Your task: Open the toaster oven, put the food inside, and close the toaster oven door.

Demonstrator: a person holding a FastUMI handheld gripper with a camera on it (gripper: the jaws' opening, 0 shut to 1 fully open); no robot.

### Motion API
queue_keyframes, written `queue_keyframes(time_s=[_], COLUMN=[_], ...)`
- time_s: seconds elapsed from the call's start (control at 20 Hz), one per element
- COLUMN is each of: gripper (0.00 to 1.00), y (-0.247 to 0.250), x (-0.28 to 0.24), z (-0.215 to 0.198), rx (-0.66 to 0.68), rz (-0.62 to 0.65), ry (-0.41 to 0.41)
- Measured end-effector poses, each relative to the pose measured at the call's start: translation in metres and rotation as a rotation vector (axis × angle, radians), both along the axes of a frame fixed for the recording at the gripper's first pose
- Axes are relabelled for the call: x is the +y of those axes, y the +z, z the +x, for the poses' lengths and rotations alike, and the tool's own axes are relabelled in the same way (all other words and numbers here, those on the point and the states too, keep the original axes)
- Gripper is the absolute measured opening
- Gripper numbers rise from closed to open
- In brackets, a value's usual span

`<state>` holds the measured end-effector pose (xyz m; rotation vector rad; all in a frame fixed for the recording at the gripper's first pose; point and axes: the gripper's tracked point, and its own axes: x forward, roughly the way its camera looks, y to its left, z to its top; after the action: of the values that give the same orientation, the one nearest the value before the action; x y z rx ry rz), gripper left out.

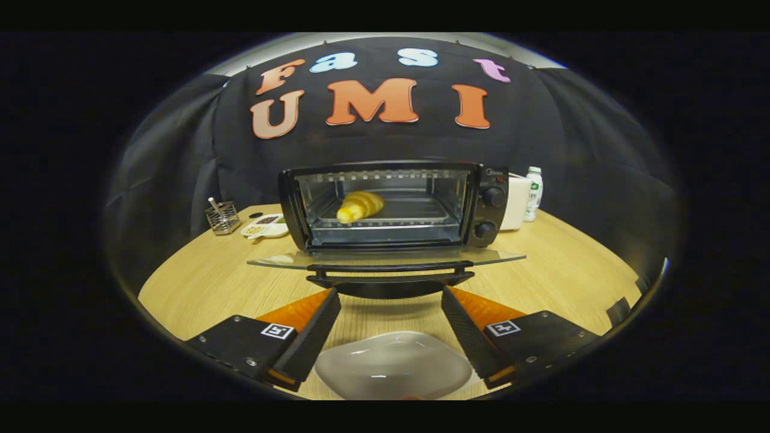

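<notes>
Spread wide and empty, gripper [391, 328] just short of black toaster oven's [394, 204] lowered glass door [385, 258] — rigid, probably slick; best lifted by black bar handle [390, 269]. Golden croissant [359, 206] inside.

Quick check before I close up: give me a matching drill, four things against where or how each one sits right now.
1. croissant
2. toaster oven door
3. empty plate
4. hand-held gripper

a. between the fingers
b. folded down flat
c. on the oven rack
d. open, holding nothing

Pairs: 1-c, 2-b, 3-a, 4-d
</notes>
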<state>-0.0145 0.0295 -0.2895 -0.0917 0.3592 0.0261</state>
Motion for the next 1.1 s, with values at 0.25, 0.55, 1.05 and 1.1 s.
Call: queue_keyframes(time_s=[0.25,0.55,1.05,1.1], gripper=[1.00,1.00,1.00,1.00], y=[0.034,0.040,0.111,0.122], x=[0.004,0.007,0.012,0.010], z=[0.023,0.055,0.082,0.079], rx=[-0.066,-0.066,-0.187,-0.203], rz=[0.016,0.030,0.060,0.054], ry=[0.004,0.001,-0.001,0.003])
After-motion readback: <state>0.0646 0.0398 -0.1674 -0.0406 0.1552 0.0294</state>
